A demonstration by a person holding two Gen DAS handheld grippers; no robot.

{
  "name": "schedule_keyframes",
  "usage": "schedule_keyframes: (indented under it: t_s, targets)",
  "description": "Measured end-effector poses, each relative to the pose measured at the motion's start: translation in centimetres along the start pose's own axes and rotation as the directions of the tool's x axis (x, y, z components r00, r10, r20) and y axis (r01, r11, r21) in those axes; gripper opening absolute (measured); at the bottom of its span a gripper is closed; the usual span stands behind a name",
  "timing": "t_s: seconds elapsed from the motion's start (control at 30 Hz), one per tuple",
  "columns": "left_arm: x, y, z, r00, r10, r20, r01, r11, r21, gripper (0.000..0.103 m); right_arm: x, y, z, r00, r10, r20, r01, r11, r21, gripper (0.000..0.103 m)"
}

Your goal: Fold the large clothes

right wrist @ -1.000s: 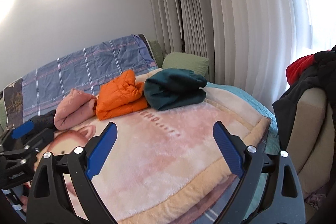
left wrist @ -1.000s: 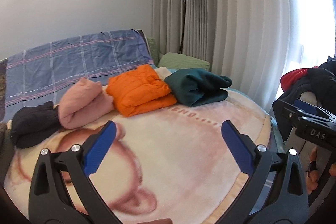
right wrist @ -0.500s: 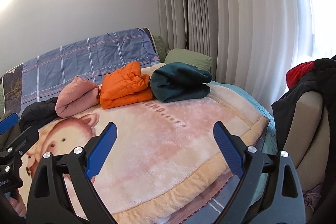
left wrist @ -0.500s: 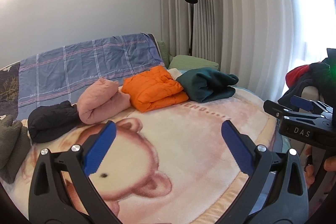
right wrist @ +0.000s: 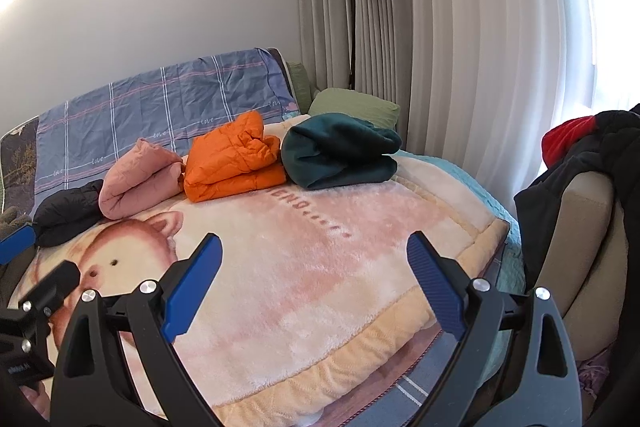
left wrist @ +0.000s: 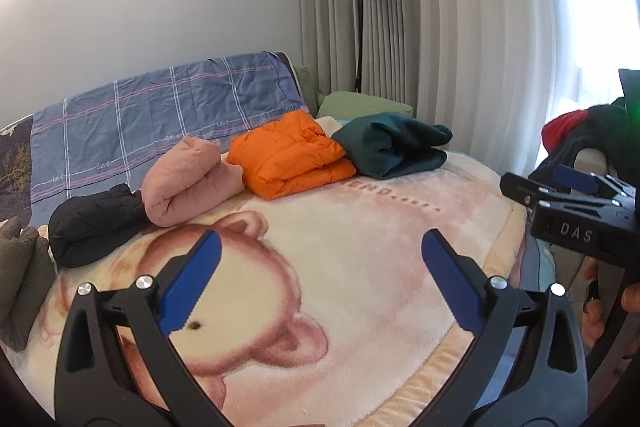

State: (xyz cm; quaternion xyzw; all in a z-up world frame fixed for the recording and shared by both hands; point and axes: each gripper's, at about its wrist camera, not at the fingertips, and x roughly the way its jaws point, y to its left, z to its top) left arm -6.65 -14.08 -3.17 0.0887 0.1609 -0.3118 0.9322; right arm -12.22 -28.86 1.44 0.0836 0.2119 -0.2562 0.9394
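Both hand-held grippers hover empty above a plush bear-print blanket [left wrist: 360, 267] spread over the bed, the left gripper [left wrist: 318, 277] and the right gripper [right wrist: 314, 277] each with blue pads spread wide and nothing between them. Along the far edge of the blanket sits a row of clothes already folded: a black jacket [left wrist: 94, 227], a pink jacket [left wrist: 188, 183], an orange puffer jacket [left wrist: 290, 159] and a dark teal fleece [left wrist: 390, 149], each touching or just beside its neighbour, the row running left to right across the bed, well ahead of both claws. The likely next garment lies elsewhere: a heap of unfolded dark and red clothes [right wrist: 580, 147] is draped over a beige armchair [right wrist: 580, 227] off the bed's right side. That pile lies to the right of both claws, and the right gripper looks the nearer of the two, so the coming reach probably swings rightward, away from the finished row.
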Motion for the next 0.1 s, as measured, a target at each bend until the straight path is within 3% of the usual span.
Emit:
schedule_keyframes:
  t_s: [0.1]
  targets:
    - [0.33,-0.25,-0.26,1.0,0.003,-0.01,-0.003,1.0,0.013,0.101,0.23,-0.01,-0.1,1.0,0.005,-0.004,-0.005,1.0,0.004,0.093]
